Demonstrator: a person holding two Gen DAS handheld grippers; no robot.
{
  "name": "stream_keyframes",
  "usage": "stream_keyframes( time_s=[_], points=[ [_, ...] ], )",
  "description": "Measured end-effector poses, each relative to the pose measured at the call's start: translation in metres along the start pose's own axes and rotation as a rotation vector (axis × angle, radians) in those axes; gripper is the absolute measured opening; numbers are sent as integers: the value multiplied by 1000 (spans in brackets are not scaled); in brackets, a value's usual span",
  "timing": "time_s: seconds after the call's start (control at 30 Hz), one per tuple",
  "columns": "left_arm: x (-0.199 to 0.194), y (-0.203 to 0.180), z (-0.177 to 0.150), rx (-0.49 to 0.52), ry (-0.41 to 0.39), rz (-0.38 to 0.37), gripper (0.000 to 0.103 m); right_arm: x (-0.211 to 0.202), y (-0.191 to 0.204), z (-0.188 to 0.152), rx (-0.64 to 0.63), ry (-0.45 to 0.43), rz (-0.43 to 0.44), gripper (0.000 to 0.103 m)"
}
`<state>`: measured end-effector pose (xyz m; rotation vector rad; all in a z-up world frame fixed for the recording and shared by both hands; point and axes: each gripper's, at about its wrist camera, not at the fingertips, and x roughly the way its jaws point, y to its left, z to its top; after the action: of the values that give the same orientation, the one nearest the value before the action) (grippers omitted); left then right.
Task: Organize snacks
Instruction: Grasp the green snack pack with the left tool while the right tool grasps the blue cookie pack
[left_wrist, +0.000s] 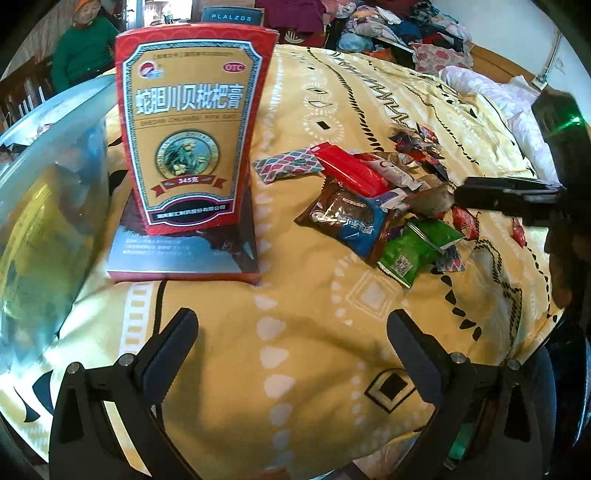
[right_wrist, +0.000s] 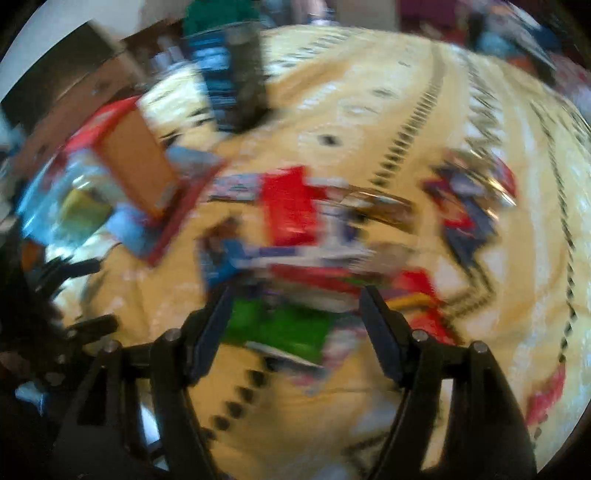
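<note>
Left wrist view: crinkled snack packets (left_wrist: 373, 206) heaped on yellow bedspread (left_wrist: 314, 314), left gripper (left_wrist: 291, 332) apart, empty.

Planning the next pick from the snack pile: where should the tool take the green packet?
Grip the green packet by its near crimped end, coming from the open quilt side below; it lies flat and its far end is tucked under other wrappers.
</note>
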<state>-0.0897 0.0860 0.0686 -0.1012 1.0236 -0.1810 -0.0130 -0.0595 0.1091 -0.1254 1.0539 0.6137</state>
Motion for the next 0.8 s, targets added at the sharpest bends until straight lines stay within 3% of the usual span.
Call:
stream_keyframes(
  time_s=[0.07, 0.17, 0.23, 0.4, 0.43, 0.47, 0.6, 0.7, 0.8],
  points=[
    [-2, 1, 0, -9, 4, -27, 102, 19, 30, 16, -103, 14, 19, 75],
    [-2, 1, -4, 8, 21, -30, 102, 47, 62, 31, -211, 39, 30, 86],
    [-5, 4, -9, 6, 18, -29, 102, 78, 75, 39, -276, 88, -30, 88],
    [-9, 7, -14, 2, 26, -56, 103, 131, 63, 38, -256, 195, -131, 86],
    [-8, 6, -14, 6, 30, -57, 103, 129, 63, 37, -235, 177, -132, 79],
    [-7, 5, -14, 8, 35, -58, 103, 124, 62, 37, -211, 155, -123, 44],
    [-3, -2, -14, 6, 30, -94, 102, 65, 66, 34, -142, -6, 28, 45],
    [4, -14, -15, 30, 45, -98, 103, 24, 55, 25, -85, -103, 64, 45],
    [11, -26, -16, 58, 65, -105, 103, -6, 18, -1, 34, -148, 51, 45]
  ],
)
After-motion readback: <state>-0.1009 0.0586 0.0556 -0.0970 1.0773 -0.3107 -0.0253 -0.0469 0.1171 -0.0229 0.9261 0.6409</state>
